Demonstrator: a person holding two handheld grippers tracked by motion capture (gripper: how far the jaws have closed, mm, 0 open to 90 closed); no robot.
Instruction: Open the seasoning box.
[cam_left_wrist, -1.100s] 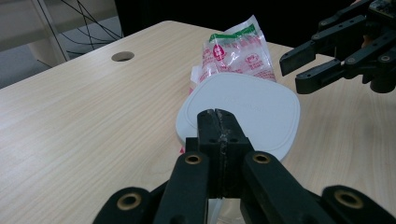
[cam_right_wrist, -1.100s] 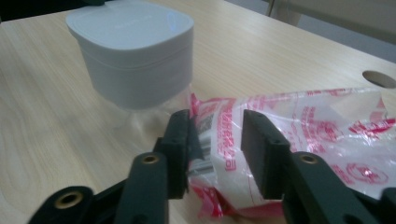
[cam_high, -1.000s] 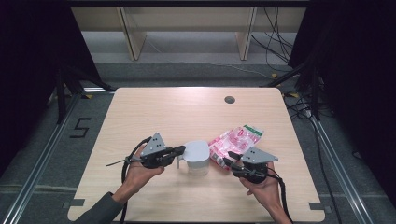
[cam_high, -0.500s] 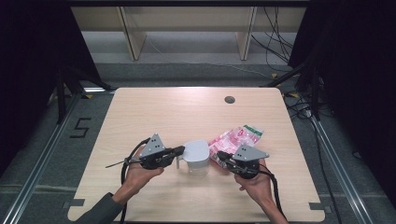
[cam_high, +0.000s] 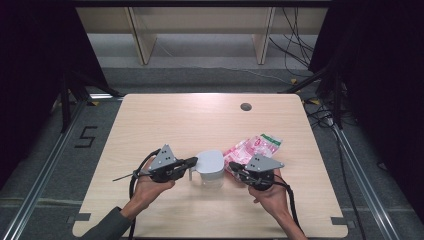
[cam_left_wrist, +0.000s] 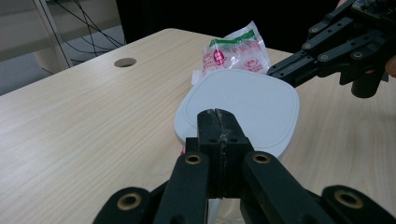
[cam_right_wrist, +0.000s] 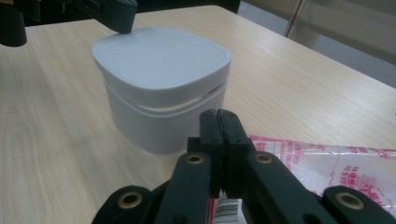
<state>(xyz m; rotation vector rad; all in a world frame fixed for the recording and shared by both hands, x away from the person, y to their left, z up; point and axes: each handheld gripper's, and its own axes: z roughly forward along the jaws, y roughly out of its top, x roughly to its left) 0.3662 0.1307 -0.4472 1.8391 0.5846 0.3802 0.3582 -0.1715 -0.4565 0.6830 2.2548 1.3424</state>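
Observation:
A white lidded container stands on the table's near middle, with a pink-and-clear plastic bag lying just right of it. My left gripper comes in from the left, shut, its tips over the container's near lid edge. My right gripper is shut too, and its jaws have just been closing. Its tips point at the container's side, low over the bag's edge. No film shows between the pads, though a thin fold there cannot be ruled out.
The wooden table has a round cable hole at the far right. Bare wood lies beyond the container and to its left. Shelving legs and cables stand on the floor behind the table.
My right gripper has shifted left toward the container, over the bag's near edge, and its jaws have come together. The left gripper, container and bag have stayed put.

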